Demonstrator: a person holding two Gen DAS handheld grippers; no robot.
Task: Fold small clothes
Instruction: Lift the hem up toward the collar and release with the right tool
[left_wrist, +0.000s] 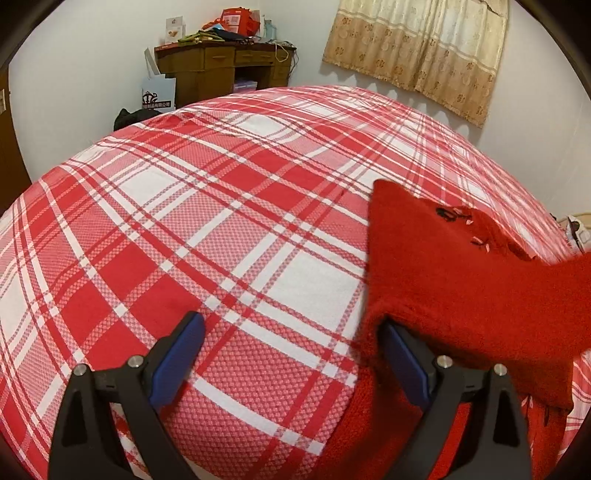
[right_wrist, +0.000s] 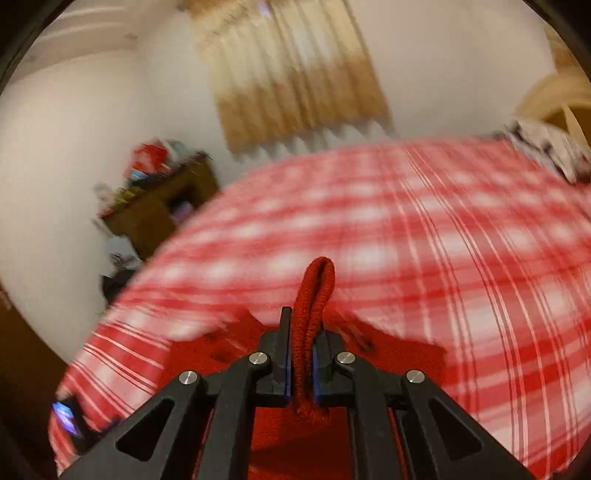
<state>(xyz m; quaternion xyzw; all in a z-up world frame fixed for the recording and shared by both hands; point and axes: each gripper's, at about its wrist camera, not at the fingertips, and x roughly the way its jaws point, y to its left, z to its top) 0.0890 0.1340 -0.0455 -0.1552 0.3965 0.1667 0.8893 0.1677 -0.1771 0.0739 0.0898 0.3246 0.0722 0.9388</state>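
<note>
A small red knitted garment (left_wrist: 461, 280) lies on the plaid bedspread (left_wrist: 221, 221) at the right of the left wrist view, one part lifted and stretched off to the right. My left gripper (left_wrist: 291, 339) is open low over the bed; its right finger (left_wrist: 406, 362) sits under the garment's near edge and its left finger over bare cover. In the blurred right wrist view, my right gripper (right_wrist: 302, 332) is shut on a folded red knit edge (right_wrist: 316, 295) that sticks up between the pads. The rest of the garment (right_wrist: 303, 435) hangs below it.
A wooden desk (left_wrist: 225, 66) piled with boxes and clothes stands against the far wall, with a paper bag (left_wrist: 157, 92) beside it. A beige curtain (left_wrist: 417, 48) hangs at the back right. Patterned bedding (right_wrist: 554, 151) lies at the bed's far right.
</note>
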